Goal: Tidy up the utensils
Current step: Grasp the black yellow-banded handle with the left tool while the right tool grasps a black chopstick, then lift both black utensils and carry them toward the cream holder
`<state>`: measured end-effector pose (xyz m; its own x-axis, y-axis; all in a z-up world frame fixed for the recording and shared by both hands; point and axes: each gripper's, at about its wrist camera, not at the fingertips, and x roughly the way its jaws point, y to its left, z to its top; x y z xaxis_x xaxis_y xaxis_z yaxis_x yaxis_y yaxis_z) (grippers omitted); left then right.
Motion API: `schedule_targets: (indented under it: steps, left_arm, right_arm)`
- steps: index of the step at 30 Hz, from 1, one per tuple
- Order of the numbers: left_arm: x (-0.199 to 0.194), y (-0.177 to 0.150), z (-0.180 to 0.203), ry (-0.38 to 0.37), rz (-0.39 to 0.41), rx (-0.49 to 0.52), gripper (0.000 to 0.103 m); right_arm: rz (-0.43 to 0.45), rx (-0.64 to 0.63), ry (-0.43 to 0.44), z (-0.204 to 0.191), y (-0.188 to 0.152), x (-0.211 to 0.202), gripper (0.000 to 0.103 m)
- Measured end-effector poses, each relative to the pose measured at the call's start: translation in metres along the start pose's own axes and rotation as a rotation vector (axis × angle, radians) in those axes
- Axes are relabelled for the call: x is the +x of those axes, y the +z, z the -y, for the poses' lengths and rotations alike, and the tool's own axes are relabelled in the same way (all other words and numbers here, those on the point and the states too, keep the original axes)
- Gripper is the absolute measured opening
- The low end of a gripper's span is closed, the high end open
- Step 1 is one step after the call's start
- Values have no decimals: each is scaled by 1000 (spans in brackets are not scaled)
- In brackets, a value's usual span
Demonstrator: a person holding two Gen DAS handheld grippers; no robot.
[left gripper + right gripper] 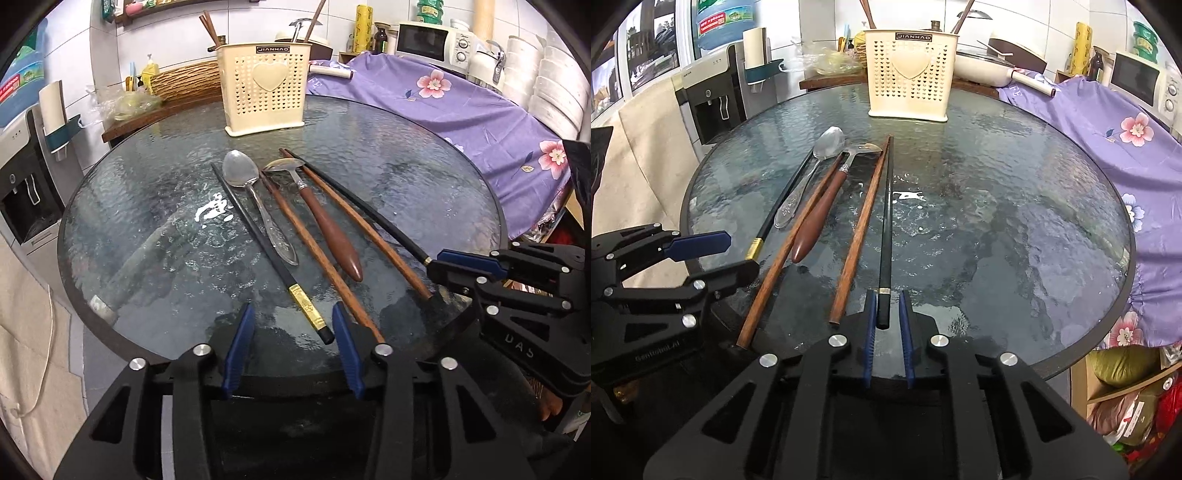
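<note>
The right gripper's (888,325) fingers sit narrow around the end of a black chopstick (886,221) lying on the glass table (1015,221), contact unclear. The left gripper (291,325) is half-open around the other black chopstick (258,236). Both look light, stiff and slippery, best pinched at the thick end.

My left hand-held gripper (293,325) angles downward, its blue fingers (240,347) standing partly apart with nothing pressed between them. My right hand-held gripper (888,314) tilts down likewise, its fingers (870,332) drawn close together, nearly parallel. The two sit side by side, near each other.
</note>
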<state>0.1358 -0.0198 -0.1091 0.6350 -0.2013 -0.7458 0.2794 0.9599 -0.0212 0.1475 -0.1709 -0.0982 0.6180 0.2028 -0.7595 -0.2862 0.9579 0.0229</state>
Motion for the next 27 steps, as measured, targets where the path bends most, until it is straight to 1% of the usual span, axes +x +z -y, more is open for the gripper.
schedule_targets:
  steps: [1, 2, 10, 12, 13, 15, 17, 19, 24, 27]
  left_arm:
    - [-1, 0, -3, 2, -1, -8, 35]
    - [-1, 0, -5, 6, 0, -12, 34]
    - [-7, -4, -37, 65, 9, -98, 34]
    - [-8, -5, -42, 74, 15, -111, 34]
    - [-9, -5, -40, 79, 18, -110, 34]
    - [-8, -6, -37, 85, 22, -95, 40]
    - [-6, -6, -30, 105, 30, -72, 45]
    - [-5, -8, -26, 111, 42, -54, 47]
    - [-5, -9, -25, 106, 51, -56, 47]
    - [-6, -10, -25, 107, 57, -53, 39]
  right_arm:
    - [1, 1, -1, 1, -1, 0, 11]
    - [2, 0, -3, 2, -1, 0, 10]
    - [7, 30, -33, 16, -3, -2, 9]
    - [14, 35, -27, 18, -5, -3, 9]
    - [20, 43, -22, 20, -5, -3, 9]
    - [32, 55, -15, 21, -7, -3, 10]
    - [40, 38, -28, 19, -8, -3, 9]
    - [48, 31, -37, 17, -8, -3, 10]
    - [49, 9, -52, 12, -9, -4, 9]
    - [54, 22, -33, 13, -12, -6, 8]
